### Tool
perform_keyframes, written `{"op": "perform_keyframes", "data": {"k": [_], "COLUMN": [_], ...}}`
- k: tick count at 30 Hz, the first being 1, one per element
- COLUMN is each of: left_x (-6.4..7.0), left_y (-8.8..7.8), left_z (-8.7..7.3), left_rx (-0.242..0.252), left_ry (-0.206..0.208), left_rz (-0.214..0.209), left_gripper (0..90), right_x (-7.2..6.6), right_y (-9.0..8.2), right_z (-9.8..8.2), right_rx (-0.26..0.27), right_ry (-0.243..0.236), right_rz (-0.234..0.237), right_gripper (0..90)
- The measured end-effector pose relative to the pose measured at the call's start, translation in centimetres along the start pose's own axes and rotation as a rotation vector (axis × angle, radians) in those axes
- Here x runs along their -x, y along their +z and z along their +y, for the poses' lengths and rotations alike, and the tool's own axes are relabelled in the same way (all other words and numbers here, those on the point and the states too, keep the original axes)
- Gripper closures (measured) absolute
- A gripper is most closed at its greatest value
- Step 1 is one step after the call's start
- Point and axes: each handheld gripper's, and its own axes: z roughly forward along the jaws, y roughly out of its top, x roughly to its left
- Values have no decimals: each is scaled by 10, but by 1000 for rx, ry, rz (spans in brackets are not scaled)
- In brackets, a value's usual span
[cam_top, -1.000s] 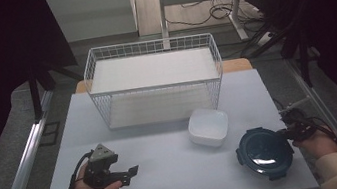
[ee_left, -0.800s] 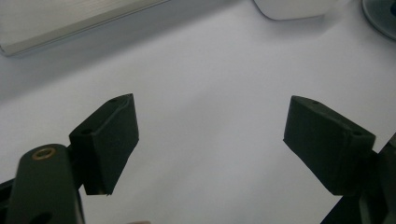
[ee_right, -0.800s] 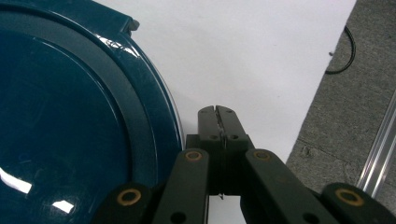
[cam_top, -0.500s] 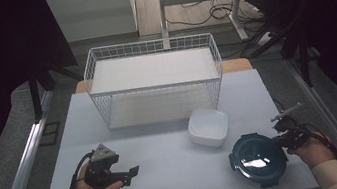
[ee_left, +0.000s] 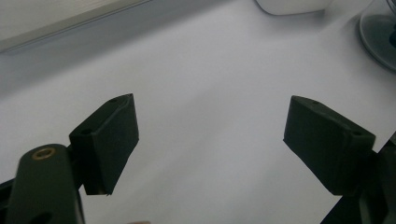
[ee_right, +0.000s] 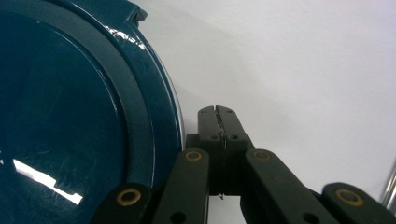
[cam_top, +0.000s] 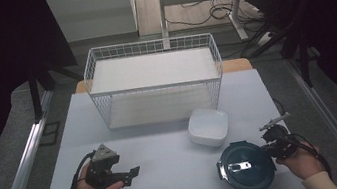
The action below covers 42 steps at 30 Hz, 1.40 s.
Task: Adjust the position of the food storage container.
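While our right gripper [cam_top: 269, 149], jaws pressed together on nothing, nudges the dark blue round lid [cam_top: 246, 168] along the table's [cam_top: 164, 145] near edge, our left gripper [cam_top: 129, 173] waits wide open, empty; we judge little done.

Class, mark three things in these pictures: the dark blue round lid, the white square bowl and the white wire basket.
dark blue round lid [cam_top: 246, 168], high view, on its glossy centre.
white square bowl [cam_top: 208, 127], high view, on its inner floor.
white wire basket [cam_top: 158, 105], high view, on its front wire wall.
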Motion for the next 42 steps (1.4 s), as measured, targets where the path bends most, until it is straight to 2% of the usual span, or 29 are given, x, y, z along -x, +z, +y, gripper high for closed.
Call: {"op": "perform_keyframes", "data": {"k": [2,3,6,8,9,13,16,18,22,25,30,36,38,42], "left_x": [0,0,0,0,0,0,1,1,1,2,3,3,3,4], "left_y": [0,-1,-2,-3,-3,-2,-2,-3,-2,0,2,3,3,4], "left_z": [0,0,0,0,0,0,0,0,0,0,0,-1,-1,-1], "left_rx": [0,2,14,18,18,18,20,21,22,15,9,8,6,4], "left_ry": [0,4,2,-1,-1,0,3,4,3,6,9,8,10,11], "left_rz": [-1,1,1,1,1,3,2,2,3,1,-2,-1,-2,-5], "left_gripper": [176,177,177,179,179,179,180,180,181,181,181,181,181,180], "right_x": [0,6,13,17,17,7,1,-2,-7,-14,-20,-33,-41,-49], "right_y": [-1,-4,-7,-9,-9,-10,-11,-13,-14,-16,-15,-13,-12,-11], "right_z": [-1,-4,-10,-21,-21,-31,-32,-34,-36,-37,-35,-31,-27,-24], "right_rx": [3,7,-2,-24,-24,-45,-58,-66,-71,-63,-57,-50,-48,-49], "right_ry": [-2,20,43,74,74,60,52,77,88,81,76,67,54,50], "right_rz": [2,25,6,20,20,60,33,25,19,34,43,62,74,72], "right_gripper": [896,896,896,896,896,896,897,897,898,897,898,897,897,897]}}
